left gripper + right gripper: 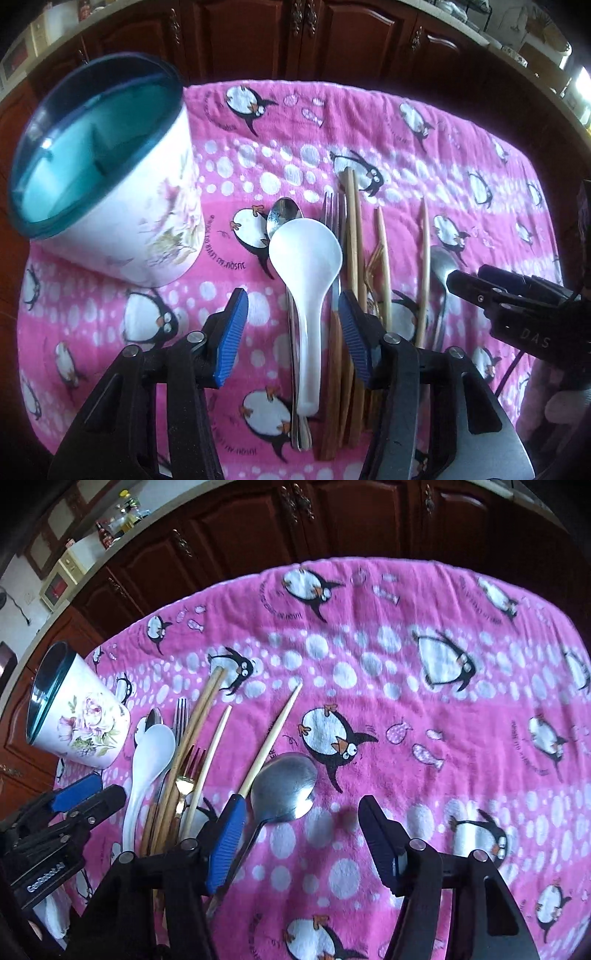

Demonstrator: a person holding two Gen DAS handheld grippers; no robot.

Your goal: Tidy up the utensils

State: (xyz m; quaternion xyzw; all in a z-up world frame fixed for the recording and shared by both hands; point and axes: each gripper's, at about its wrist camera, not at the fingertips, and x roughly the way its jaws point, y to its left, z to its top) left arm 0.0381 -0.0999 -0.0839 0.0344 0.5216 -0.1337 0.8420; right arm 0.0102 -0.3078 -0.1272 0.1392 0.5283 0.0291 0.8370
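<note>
A white floral holder (110, 184) with a teal divided inside stands at the left of the pink penguin cloth (424, 147); it also shows in the right wrist view (81, 723). Utensils lie side by side: a white ceramic spoon (306, 280) over a small steel spoon (284, 216), a fork (332, 218), brown chopsticks (351, 229), pale chopsticks (424, 258), a gold fork (186, 775) and a large steel spoon (284, 786). My left gripper (291, 321) is open above the white spoon's handle. My right gripper (301, 830) is open, just right of the large spoon.
Dark wooden cabinet doors (295, 40) run behind the table. A counter with jars and boxes (110, 520) lies at the far left. The cloth's right half (461, 701) holds no utensils. Each gripper shows in the other's view.
</note>
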